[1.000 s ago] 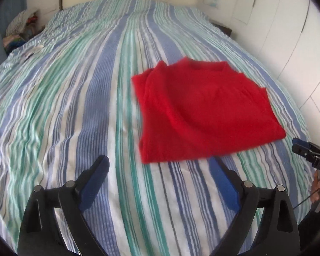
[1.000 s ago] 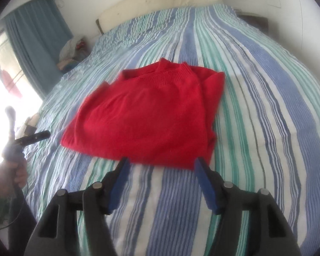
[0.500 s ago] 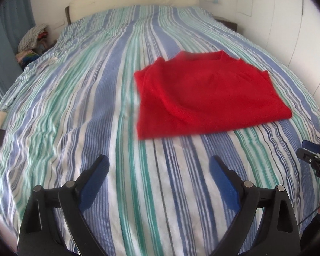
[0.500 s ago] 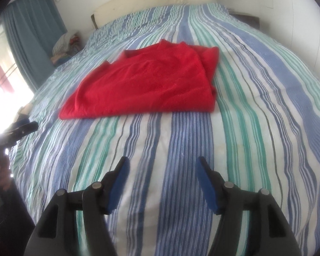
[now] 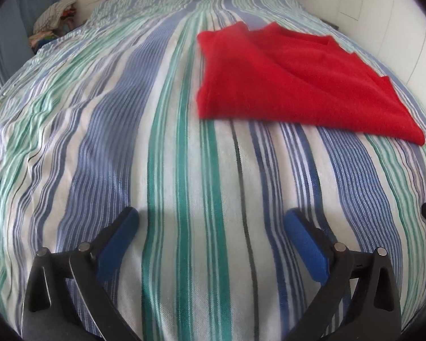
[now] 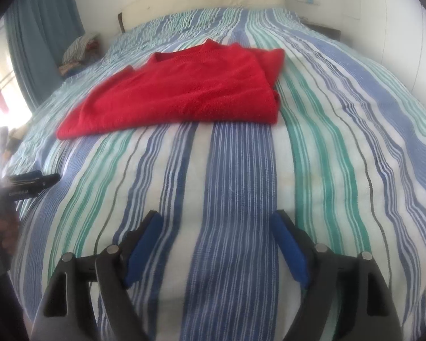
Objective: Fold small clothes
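Striped bedspread (image 5: 184, 170) carries my folded red sweater (image 5: 298, 85); my left hand-held gripper (image 5: 213, 218) and right hand-held gripper (image 6: 215, 221) hover apart from it, both jaws opening, empty.

Your red knit garment (image 5: 298, 82) lies flat and folded ahead of both grippers, well beyond their fingertips. From your left gripper it sits forward and to the right; from your right gripper (image 6: 216, 216) it sits forward and slightly left. Its ribbed collar faces away from you, layered edges showing along one side.
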A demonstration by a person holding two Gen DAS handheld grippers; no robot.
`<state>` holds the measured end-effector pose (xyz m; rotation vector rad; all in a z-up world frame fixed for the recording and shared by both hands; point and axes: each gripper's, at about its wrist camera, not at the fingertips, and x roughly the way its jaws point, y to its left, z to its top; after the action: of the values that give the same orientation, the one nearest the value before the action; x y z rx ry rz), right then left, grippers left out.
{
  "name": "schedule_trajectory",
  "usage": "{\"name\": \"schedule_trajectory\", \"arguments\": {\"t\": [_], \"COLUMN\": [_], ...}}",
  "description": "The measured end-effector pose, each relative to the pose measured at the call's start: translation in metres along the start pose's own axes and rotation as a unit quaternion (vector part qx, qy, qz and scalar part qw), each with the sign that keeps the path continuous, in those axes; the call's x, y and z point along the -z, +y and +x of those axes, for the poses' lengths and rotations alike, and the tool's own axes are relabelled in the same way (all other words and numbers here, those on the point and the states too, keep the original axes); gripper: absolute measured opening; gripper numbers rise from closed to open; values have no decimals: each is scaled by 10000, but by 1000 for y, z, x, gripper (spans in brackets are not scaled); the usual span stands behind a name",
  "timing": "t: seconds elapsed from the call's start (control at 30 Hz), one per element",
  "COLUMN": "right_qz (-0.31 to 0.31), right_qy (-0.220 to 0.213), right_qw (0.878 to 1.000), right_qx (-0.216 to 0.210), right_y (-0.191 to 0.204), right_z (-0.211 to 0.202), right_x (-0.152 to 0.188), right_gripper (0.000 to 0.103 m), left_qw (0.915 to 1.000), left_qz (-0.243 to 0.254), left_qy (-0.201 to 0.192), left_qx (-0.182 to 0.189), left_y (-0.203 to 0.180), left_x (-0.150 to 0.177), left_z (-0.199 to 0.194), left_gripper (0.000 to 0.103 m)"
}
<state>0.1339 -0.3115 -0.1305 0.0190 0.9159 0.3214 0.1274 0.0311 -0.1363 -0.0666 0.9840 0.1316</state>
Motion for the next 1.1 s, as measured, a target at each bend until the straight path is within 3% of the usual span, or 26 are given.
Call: {"name": "schedule_trajectory", "arguments": {"t": [0.3,0.73,0.87,0.93,1.0,1.1], "right_qz": [-211,-213,-207,-223,-176,52], "right_qy": [-106,-121,-87,78,237,-158], "right_qw": [9997,9997,9997,9997,9995,9991], "right_qx": [115,96,96,97,-78,-387], "right_y": [7,7,7,9,6,-12], "right_z": [4,4,4,2,-5,-26], "right_x": [7,7,7,3,-12,-46], "right_gripper": [89,90,90,90,89,89], "left_qw": [9999,9999,9995,9986,9989,9985], "left_qz": [31,31,97,265,422,547], "left_qy": [-115,-135,194,261,2,-32], "left_qx": [-29,-33,233,366,217,-9], "left_y": [-5,-3,4,13,26,46], "left_x": [6,6,-4,-12,-16,-12], "left_z": [0,0,-4,-12,-23,-18], "left_gripper": [102,102,102,101,101,102]}}
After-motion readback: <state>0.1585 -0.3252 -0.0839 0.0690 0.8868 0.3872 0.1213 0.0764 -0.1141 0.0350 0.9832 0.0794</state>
